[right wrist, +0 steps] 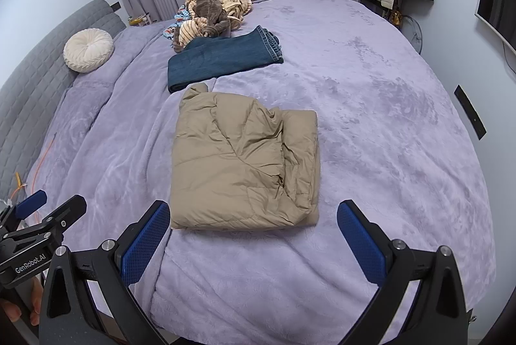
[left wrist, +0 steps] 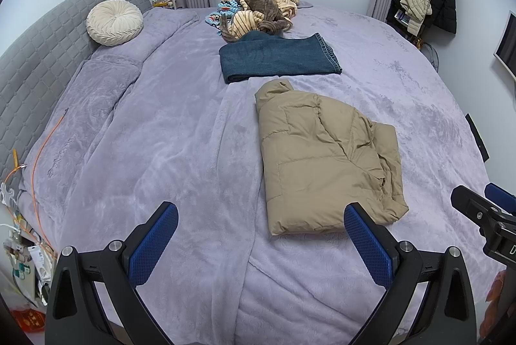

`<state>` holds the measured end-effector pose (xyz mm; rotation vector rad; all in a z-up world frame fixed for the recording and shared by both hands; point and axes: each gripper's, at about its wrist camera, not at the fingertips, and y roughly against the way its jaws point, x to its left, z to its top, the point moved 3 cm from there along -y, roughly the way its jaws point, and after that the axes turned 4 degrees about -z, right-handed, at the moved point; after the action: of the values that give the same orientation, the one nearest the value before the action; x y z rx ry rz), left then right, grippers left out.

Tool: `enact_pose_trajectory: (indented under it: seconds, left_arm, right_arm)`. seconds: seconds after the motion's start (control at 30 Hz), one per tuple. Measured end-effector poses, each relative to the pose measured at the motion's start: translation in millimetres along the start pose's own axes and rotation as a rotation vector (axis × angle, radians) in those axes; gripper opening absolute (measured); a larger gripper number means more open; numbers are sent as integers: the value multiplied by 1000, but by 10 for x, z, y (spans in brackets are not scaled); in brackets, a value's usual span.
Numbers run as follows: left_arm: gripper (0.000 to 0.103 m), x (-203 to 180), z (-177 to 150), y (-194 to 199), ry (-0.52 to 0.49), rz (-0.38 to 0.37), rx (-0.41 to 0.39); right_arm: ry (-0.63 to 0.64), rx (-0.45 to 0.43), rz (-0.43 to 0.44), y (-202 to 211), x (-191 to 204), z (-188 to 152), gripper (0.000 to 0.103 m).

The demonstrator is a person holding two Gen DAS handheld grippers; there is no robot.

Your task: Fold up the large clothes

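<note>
On lavender bed blanket: tan puffer jacket lay folded; left gripper and right gripper hovered spread wide, holding nothing.

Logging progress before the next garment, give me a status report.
Left gripper and right gripper open, empty. Tan puffer jacket folded on bed. Nothing in the way.

In the right wrist view, white lettering reading "GenRobot.AI" stands on the black body of the left hand-held gripper, low and to the left of the right hand-held gripper. In the left wrist view, the right one's body shows a white letter "D" cut off at the frame edge.
</note>
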<state>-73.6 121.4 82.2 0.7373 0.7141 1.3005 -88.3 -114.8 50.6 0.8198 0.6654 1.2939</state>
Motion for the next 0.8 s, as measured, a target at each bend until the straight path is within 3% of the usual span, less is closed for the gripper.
enact_pose_trajectory:
  seconds: [0.8]
  left_arm:
    - [103, 25, 22, -13, -1, -1, 2]
  right_arm:
    - [2, 4, 1, 4, 12, 19, 103]
